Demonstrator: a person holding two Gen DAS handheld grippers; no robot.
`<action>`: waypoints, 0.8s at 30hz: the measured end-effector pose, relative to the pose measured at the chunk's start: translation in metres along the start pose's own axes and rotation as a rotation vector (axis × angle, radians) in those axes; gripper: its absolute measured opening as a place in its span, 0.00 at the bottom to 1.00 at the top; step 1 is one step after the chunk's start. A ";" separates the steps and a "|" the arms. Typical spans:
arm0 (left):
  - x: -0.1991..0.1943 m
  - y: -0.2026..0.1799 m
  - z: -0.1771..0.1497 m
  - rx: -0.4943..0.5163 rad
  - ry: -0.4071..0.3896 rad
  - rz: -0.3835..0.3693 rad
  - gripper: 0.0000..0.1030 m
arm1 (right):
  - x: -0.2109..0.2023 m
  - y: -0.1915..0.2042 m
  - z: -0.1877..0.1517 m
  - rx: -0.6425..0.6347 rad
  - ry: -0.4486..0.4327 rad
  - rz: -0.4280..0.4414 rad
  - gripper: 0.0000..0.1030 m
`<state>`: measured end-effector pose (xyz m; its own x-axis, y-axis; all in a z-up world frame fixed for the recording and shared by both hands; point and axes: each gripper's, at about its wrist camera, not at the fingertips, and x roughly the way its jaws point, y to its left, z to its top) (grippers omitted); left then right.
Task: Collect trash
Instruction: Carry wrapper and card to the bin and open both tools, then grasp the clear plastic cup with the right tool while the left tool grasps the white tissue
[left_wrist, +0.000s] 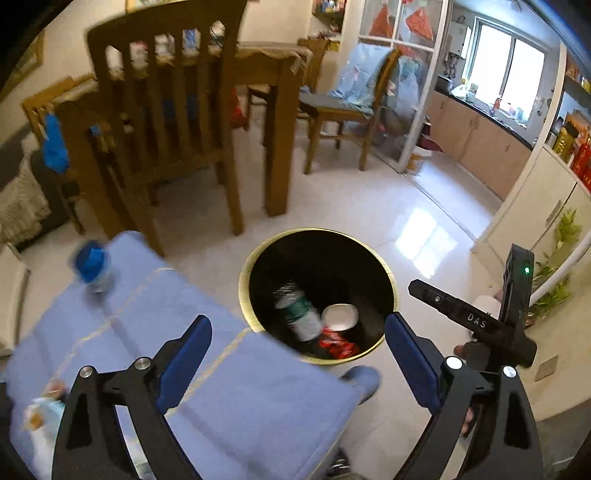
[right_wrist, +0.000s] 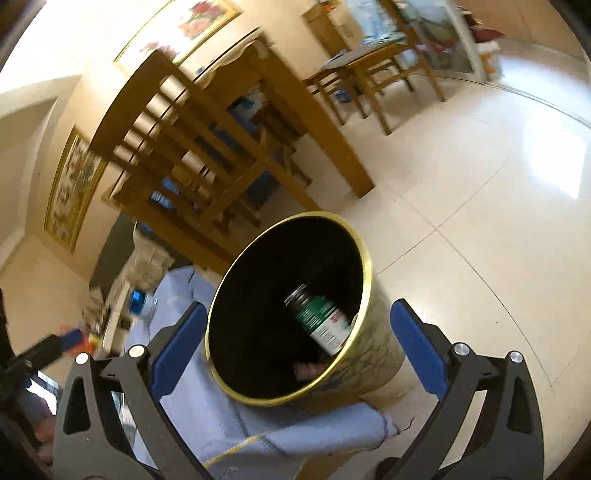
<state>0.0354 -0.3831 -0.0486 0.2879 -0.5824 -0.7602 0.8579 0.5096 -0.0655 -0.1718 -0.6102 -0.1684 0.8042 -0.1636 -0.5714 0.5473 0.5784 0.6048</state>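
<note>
A black bin with a gold rim (left_wrist: 392, 280) stands on the floor beside a low surface under a light blue cloth (left_wrist: 240, 398). Inside the bin lie a green-labelled bottle (left_wrist: 301, 314), a white crumpled piece (left_wrist: 340, 315) and a red wrapper (left_wrist: 338, 347). My left gripper (left_wrist: 298, 320) hangs open above the bin's near edge with nothing between its fingers. My right gripper (right_wrist: 299, 306) is open too, over the bin rim (right_wrist: 364, 254), looking down at the bottle (right_wrist: 323, 321). A blue-capped bottle (left_wrist: 94, 267) and a small pale wrapper (left_wrist: 40, 410) lie on the cloth.
A wooden chair (left_wrist: 166, 122) and a dining table (left_wrist: 269, 59) stand just behind the bin. Another chair (left_wrist: 351, 107) is further back, near a glass door to the kitchen. Glossy tiled floor (left_wrist: 369, 199) spreads to the right. A potted plant (left_wrist: 561, 258) stands at the right edge.
</note>
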 end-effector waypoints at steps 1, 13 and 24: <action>-0.019 0.011 -0.006 -0.007 -0.021 0.031 0.89 | 0.001 0.011 -0.003 -0.033 0.011 0.005 0.95; -0.224 0.181 -0.109 -0.209 -0.209 0.534 0.94 | 0.029 0.257 -0.133 -0.756 0.332 0.398 0.95; -0.257 0.285 -0.268 -0.584 -0.164 0.538 0.87 | 0.041 0.383 -0.239 -1.136 0.402 0.456 0.83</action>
<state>0.0916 0.0813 -0.0454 0.6953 -0.2260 -0.6822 0.2365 0.9684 -0.0797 0.0156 -0.2039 -0.0927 0.6311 0.3638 -0.6851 -0.4193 0.9030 0.0933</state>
